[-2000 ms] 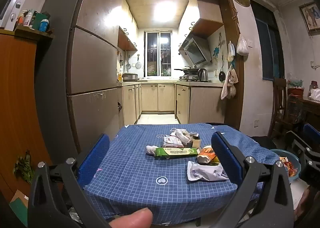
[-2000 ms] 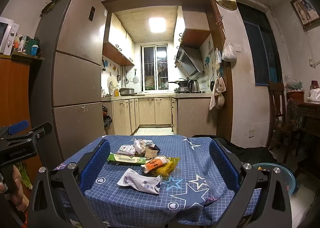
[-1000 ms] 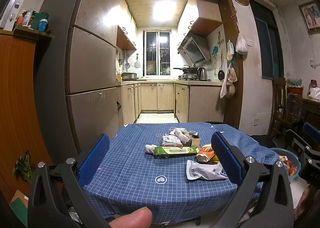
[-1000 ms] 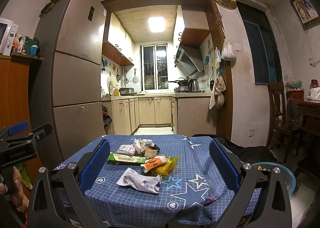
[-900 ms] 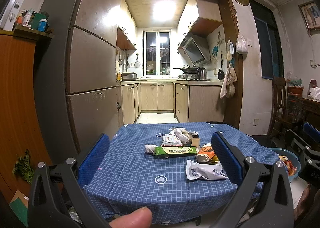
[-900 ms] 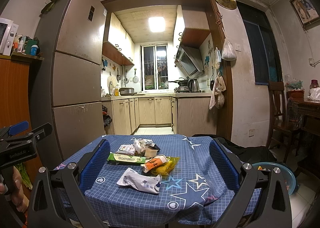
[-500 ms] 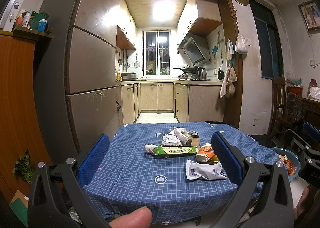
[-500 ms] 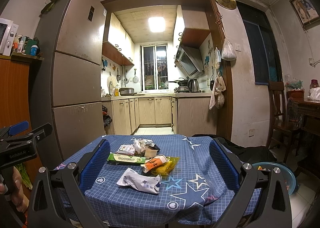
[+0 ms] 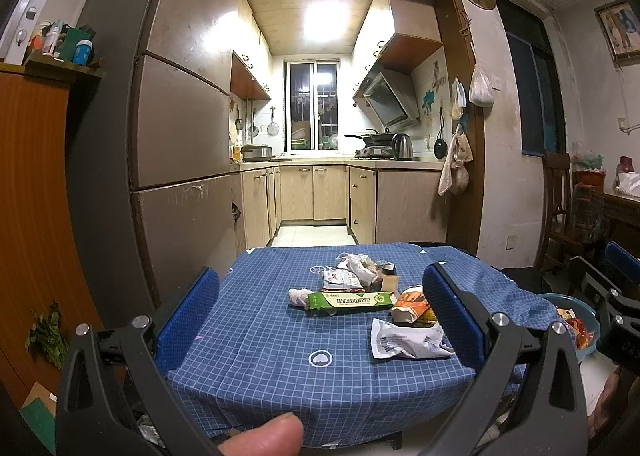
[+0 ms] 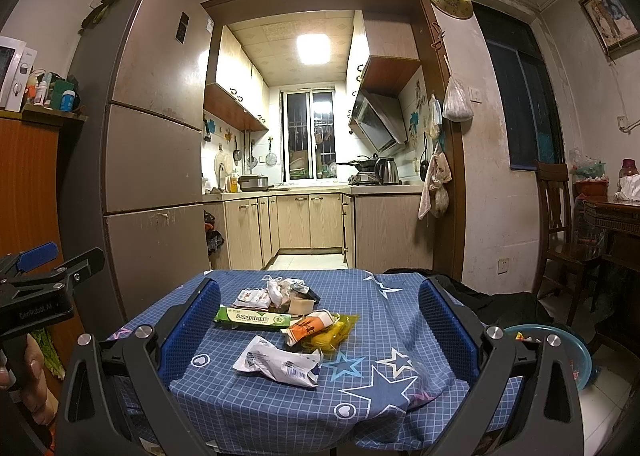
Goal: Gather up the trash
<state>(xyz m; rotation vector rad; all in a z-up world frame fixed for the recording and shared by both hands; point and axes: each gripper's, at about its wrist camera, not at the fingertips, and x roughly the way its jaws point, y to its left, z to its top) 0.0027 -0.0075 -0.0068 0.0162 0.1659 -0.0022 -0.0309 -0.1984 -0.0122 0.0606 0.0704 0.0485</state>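
Note:
Trash lies on a table with a blue checked cloth (image 9: pixel 256 336) (image 10: pixel 384 296). A green box (image 9: pixel 352 301) (image 10: pixel 253 319) lies in the middle, a white crumpled wrapper (image 9: pixel 404 340) (image 10: pixel 280 365) nearest me, an orange packet (image 9: pixel 412 303) (image 10: pixel 308 326) on a yellow bag (image 10: pixel 330 332), and a heap of wrappers (image 9: pixel 352 274) (image 10: pixel 276 294) behind. My left gripper (image 9: pixel 320 296) is open and empty, short of the table. My right gripper (image 10: pixel 319 308) is open and empty, also short of it.
A teal basin (image 9: pixel 576 316) (image 10: pixel 560 352) holding scraps sits low at the table's right. A tall fridge (image 9: pixel 176 160) (image 10: pixel 156 160) stands at left, a wooden chair (image 10: pixel 560 224) at right. The kitchen lies behind the table.

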